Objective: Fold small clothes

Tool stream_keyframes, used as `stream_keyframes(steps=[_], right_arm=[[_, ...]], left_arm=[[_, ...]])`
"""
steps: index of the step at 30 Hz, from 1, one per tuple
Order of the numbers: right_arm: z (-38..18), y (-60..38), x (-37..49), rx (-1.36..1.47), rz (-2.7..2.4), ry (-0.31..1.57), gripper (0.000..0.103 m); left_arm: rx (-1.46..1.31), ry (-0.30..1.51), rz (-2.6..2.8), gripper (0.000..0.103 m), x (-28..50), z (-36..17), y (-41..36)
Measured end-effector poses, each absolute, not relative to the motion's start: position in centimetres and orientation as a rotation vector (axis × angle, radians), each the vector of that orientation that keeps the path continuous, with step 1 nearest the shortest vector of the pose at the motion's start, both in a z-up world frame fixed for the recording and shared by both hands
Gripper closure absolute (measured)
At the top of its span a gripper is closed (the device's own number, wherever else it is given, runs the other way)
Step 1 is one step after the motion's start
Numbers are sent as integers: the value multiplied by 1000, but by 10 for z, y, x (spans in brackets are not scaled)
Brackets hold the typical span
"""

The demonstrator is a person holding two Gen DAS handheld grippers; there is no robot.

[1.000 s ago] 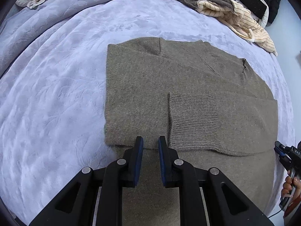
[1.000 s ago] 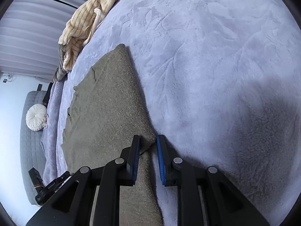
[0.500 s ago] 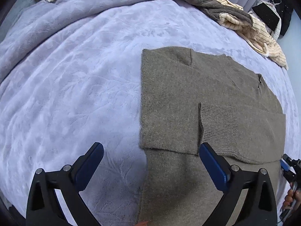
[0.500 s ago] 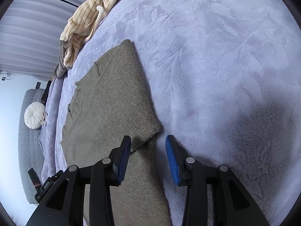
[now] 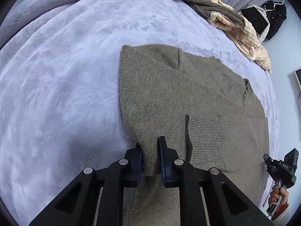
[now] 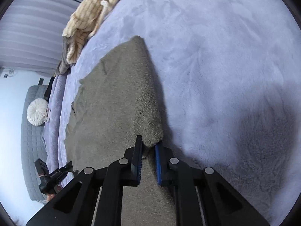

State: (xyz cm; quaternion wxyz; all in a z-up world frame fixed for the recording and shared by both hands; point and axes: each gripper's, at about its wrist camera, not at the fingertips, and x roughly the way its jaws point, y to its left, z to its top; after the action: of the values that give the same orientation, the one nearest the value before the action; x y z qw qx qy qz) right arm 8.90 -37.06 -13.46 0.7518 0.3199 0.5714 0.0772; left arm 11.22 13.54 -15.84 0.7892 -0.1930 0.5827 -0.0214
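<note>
An olive-brown knit sweater (image 5: 169, 86) lies flat on the lavender bedspread (image 5: 62, 86), its ribbed sleeve cuff (image 5: 206, 131) folded across the body. My left gripper (image 5: 150, 150) is shut on the sweater's near left folded corner. The sweater also shows in the right wrist view (image 6: 116, 101). My right gripper (image 6: 148, 146) is shut on its near right corner, which bulges up between the pads. The right gripper also shows at the edge of the left wrist view (image 5: 280, 167), held by a hand.
A heap of cream striped and grey clothes (image 5: 225, 18) lies at the bed's far right edge, also in the right wrist view (image 6: 88, 22). Black clothes (image 5: 272, 18) hang beyond. A round white cushion (image 6: 36, 111) rests on a grey sofa. The other gripper (image 6: 52, 177) is at lower left.
Both grippers opened, shifted toward the outer corners of the folded sweater, and have closed on the fabric again. The left one moved left to the folded edge's corner.
</note>
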Motion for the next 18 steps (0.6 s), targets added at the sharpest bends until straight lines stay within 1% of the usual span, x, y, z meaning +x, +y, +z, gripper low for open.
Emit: stream_keyframes(steps=[1, 4, 7, 9, 18], right_arm=[[-123, -368, 89, 652, 190, 1232, 91], [-120, -365, 92, 568, 199, 1249, 91], [-149, -368, 96, 576, 160, 1305, 91], [-159, -370, 95, 607, 149, 1297, 90], [-146, -371, 93, 578, 123, 1301, 89]], left_arm=[[-407, 1246, -43, 90, 111, -155, 139], [-395, 1274, -29, 90, 109, -166, 145], [-417, 1272, -22, 90, 106, -176, 150], [-403, 1261, -19, 90, 104, -173, 150], [-300, 1233, 29, 90, 96, -157, 153]])
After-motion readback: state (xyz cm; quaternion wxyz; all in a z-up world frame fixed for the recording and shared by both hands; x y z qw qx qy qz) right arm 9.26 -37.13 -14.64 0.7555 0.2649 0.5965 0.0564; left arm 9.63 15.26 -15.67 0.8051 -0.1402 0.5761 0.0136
